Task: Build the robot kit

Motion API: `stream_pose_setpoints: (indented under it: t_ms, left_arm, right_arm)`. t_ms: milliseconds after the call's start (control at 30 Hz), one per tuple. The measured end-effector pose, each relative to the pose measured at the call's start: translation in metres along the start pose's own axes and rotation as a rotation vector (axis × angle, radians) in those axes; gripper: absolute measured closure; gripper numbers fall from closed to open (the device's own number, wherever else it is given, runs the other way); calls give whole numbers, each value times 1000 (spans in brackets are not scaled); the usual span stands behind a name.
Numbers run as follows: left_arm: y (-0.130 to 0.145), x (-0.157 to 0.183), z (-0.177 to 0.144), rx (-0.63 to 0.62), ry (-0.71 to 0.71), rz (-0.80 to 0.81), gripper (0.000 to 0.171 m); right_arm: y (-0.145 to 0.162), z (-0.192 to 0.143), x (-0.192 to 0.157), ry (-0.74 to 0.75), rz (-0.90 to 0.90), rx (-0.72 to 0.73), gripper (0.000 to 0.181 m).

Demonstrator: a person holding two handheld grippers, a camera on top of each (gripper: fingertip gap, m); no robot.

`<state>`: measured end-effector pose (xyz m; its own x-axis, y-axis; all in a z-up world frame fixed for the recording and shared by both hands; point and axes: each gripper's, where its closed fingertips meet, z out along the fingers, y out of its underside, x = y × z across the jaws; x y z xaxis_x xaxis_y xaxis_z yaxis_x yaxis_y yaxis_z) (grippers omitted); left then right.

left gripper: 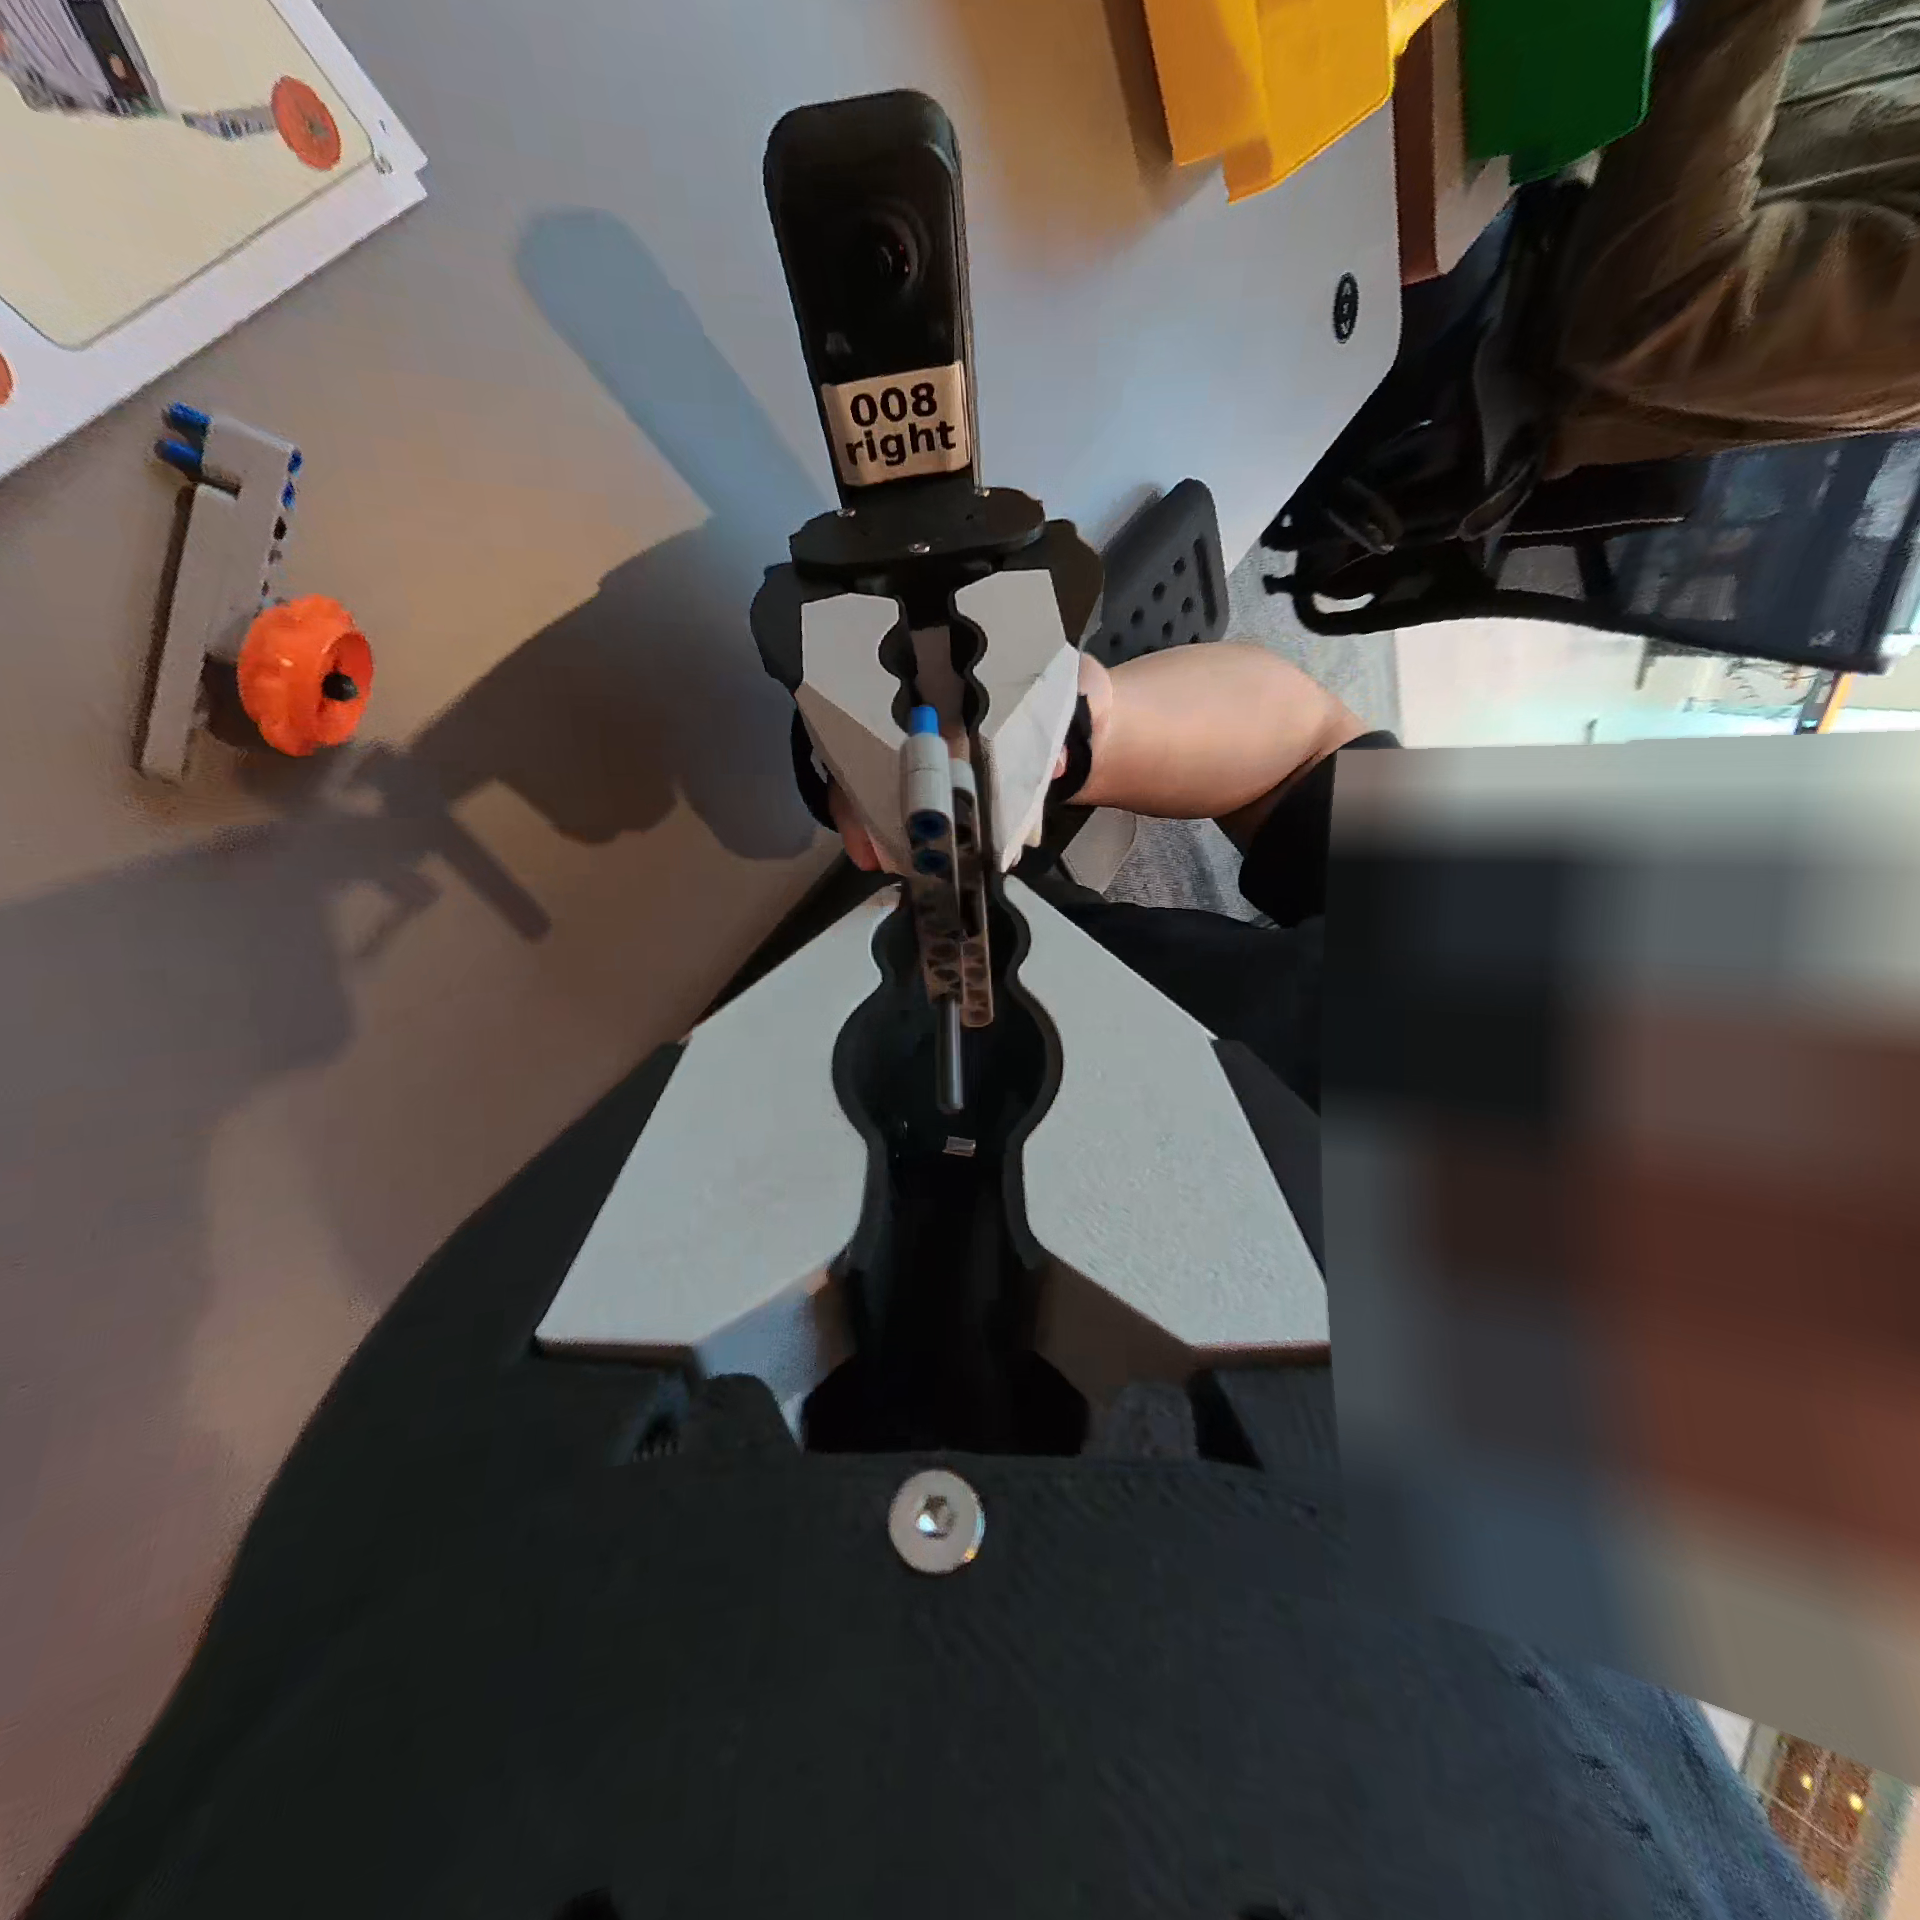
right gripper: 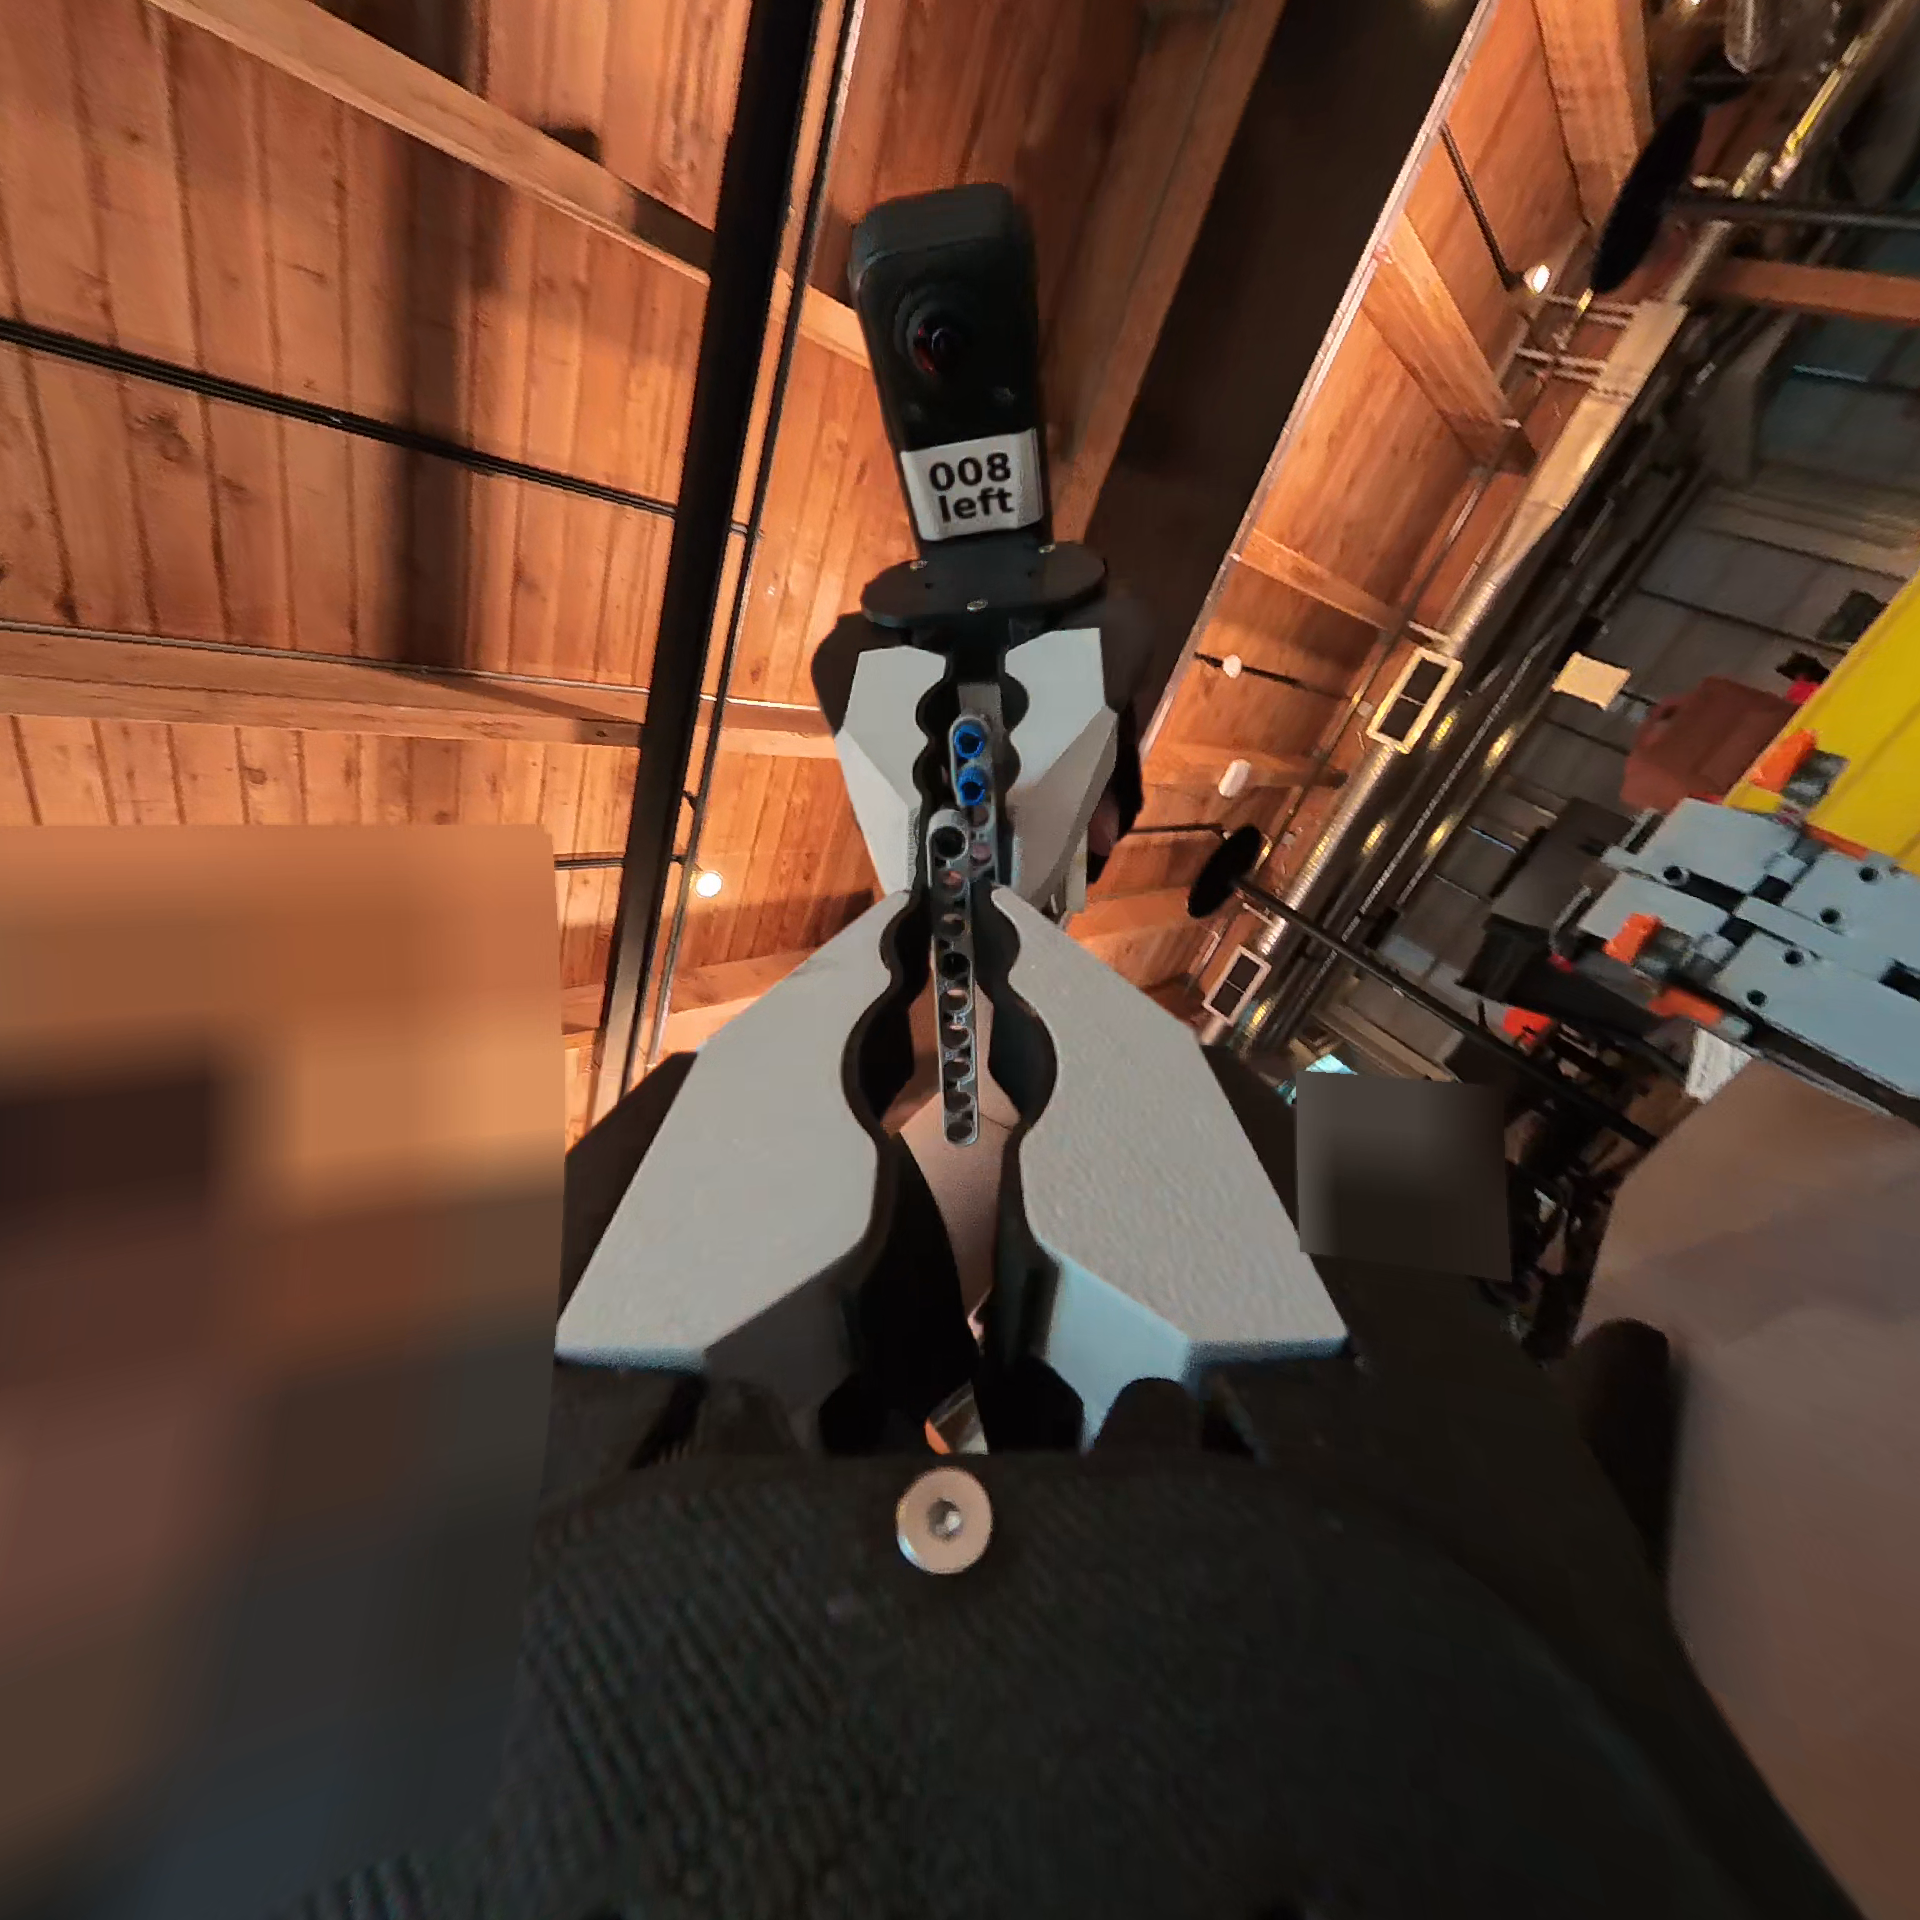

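Observation:
My left gripper (left gripper: 951, 909) and my right gripper (right gripper: 956, 904) meet tip to tip in the air beside the table. The left one is shut on a dark holed beam (left gripper: 961, 961) with a black axle (left gripper: 950, 1060) running back between its fingers. The right one is shut on a long grey holed beam (right gripper: 954, 1023). A light grey piece with blue pins (left gripper: 925, 800) sits where the two beams overlap. I cannot tell whether the parts are joined. The right gripper also shows in the left wrist view (left gripper: 951, 847), and the left gripper in the right wrist view (right gripper: 971, 831).
On the grey table (left gripper: 520, 416) lie a grey beam assembly with an orange wheel (left gripper: 301, 686) and blue pins, and a printed instruction sheet (left gripper: 156, 177). Yellow (left gripper: 1278, 83) and green (left gripper: 1548, 73) sheets lie at the far edge. A black chair (left gripper: 1164, 582) and a person's forearm (left gripper: 1216, 727) are beyond. Less than 4 cm separates the two grippers' tips.

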<state>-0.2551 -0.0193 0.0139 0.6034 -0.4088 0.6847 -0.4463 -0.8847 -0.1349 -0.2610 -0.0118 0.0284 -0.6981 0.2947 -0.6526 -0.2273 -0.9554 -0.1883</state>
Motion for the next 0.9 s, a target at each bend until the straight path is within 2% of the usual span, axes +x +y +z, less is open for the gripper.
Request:
stream_pose_setpoints:
  t_ms: [300, 700, 900]
  left_arm:
    - [-23, 26, 4, -23, -104, 42, 161]
    - [-34, 44, 2, 41, -207, 142, 164]
    - [-37, 48, 4, 63, -210, 163, 164]
  right_arm:
    - [-19, -6, -29, -134, -34, 99, 175]
    - [-27, -8, -44, -160, -79, 129, 176]
    - [-30, -9, -49, -160, -113, 116, 176]
